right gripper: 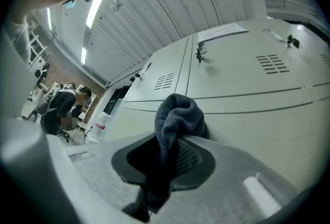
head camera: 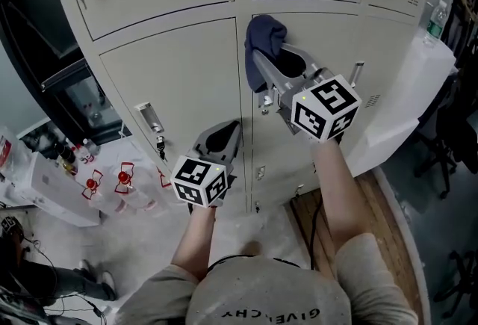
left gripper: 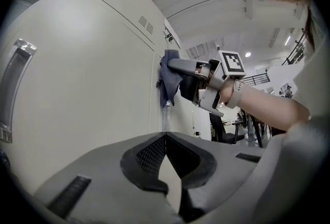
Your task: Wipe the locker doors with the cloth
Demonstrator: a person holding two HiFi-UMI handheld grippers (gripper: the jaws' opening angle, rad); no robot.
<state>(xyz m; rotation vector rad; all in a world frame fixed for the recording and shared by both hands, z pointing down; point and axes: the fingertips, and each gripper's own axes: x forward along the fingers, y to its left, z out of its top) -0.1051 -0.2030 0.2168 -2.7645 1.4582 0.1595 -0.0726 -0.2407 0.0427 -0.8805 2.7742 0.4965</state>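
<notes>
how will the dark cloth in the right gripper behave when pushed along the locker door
Probably floppy: the cloth bunches and droops around the jaws of the right gripper. Likely light; its fuzzy pile should drag rather than slip on the smooth locker door. It may fold over when pushed.

Three cameras, all up close
Head view looks steeply down the locker doors [head camera: 179,77]; both gripper views face them along their jaws. All three share the cloth [head camera: 263,41].
</notes>
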